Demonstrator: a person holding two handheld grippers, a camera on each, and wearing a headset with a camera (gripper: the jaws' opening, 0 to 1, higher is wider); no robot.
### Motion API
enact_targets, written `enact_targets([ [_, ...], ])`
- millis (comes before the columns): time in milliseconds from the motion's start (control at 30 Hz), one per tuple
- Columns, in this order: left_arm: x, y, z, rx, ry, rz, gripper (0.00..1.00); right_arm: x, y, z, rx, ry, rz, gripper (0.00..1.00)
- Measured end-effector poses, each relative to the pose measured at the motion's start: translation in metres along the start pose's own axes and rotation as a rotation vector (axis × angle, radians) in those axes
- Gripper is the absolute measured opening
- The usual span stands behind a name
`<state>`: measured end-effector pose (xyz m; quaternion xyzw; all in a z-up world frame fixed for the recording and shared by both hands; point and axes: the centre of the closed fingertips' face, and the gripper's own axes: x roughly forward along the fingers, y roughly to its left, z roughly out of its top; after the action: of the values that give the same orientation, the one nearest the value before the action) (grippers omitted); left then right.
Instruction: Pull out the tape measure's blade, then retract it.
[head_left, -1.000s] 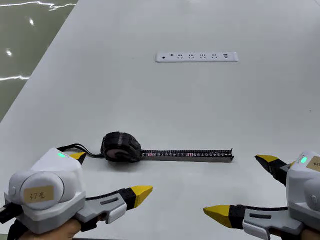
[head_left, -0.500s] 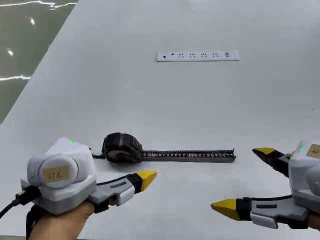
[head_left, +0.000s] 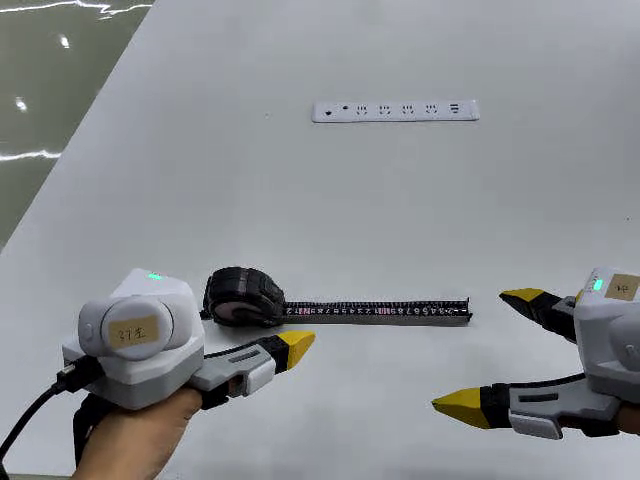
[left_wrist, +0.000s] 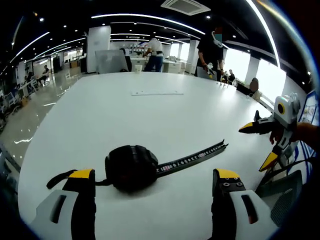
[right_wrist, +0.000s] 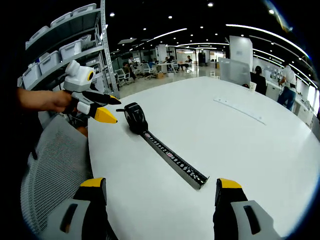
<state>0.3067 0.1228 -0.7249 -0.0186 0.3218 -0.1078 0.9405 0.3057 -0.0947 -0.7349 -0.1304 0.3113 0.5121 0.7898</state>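
A black tape measure (head_left: 242, 297) lies on the white table (head_left: 330, 200), its blade (head_left: 380, 310) pulled out flat to the right. My left gripper (head_left: 250, 325) hovers open just in front of the case, apart from it. In the left gripper view the case (left_wrist: 132, 167) sits between and a little beyond the yellow fingertips (left_wrist: 82, 174), slightly left of centre. My right gripper (head_left: 488, 350) stands open near the blade's free end, touching nothing. In the right gripper view the blade tip (right_wrist: 200, 180) lies just ahead of the jaws and the case (right_wrist: 135, 114) farther off.
A white power strip (head_left: 395, 110) lies at the far middle of the table. The table's left edge (head_left: 60, 160) drops to a shiny floor. A mesh chair (right_wrist: 50, 160) stands by the near side. People stand far behind the table (left_wrist: 155, 47).
My left gripper has risen and moved forward, closer to the tape measure's case. The right gripper has lifted slightly. Tape measure and blade lie as before.
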Motion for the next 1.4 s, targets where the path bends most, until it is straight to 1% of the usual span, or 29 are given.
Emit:
enact_targets([
  [100,0.002,0.001,-0.001,0.001,0.004,0.008,0.95,0.0,-0.002,0.0,-0.014,0.007,0.007,0.88],
  [233,0.005,0.002,-0.003,-0.004,0.011,0.011,0.94,0.001,-0.009,-0.001,-0.04,0.019,0.019,0.85],
  [400,0.01,0.004,-0.002,-0.016,0.013,0.015,0.93,0.004,-0.011,-0.004,-0.064,0.041,0.049,0.77],
  [500,0.013,0.005,-0.002,-0.018,0.015,0.021,0.92,0.006,-0.012,-0.005,-0.084,0.048,0.063,0.75],
  [700,0.019,0.01,-0.001,-0.033,0.018,0.033,0.89,0.011,-0.02,-0.007,-0.115,0.069,0.082,0.7],
  [867,0.026,0.012,0.001,-0.04,0.021,0.04,0.87,0.015,-0.027,-0.011,-0.151,0.095,0.104,0.64],
  [933,0.028,0.013,0.001,-0.044,0.021,0.045,0.86,0.016,-0.031,-0.011,-0.178,0.099,0.102,0.59],
  [967,0.03,0.014,0.001,-0.048,0.022,0.048,0.85,0.017,-0.032,-0.012,-0.188,0.1,0.111,0.58],
  [1033,0.03,0.016,0.001,-0.052,0.022,0.057,0.84,0.02,-0.036,-0.015,-0.193,0.113,0.121,0.56],
  [1067,0.03,0.016,0.001,-0.055,0.021,0.06,0.84,0.021,-0.037,-0.015,-0.207,0.115,0.127,0.55],
  [1167,0.033,0.019,0.001,-0.067,0.028,0.067,0.83,0.024,-0.04,-0.017,-0.216,0.129,0.138,0.54],
  [1400,0.038,0.024,0.0,-0.072,0.034,0.086,0.79,0.031,-0.046,-0.018,-0.271,0.151,0.171,0.46],
])
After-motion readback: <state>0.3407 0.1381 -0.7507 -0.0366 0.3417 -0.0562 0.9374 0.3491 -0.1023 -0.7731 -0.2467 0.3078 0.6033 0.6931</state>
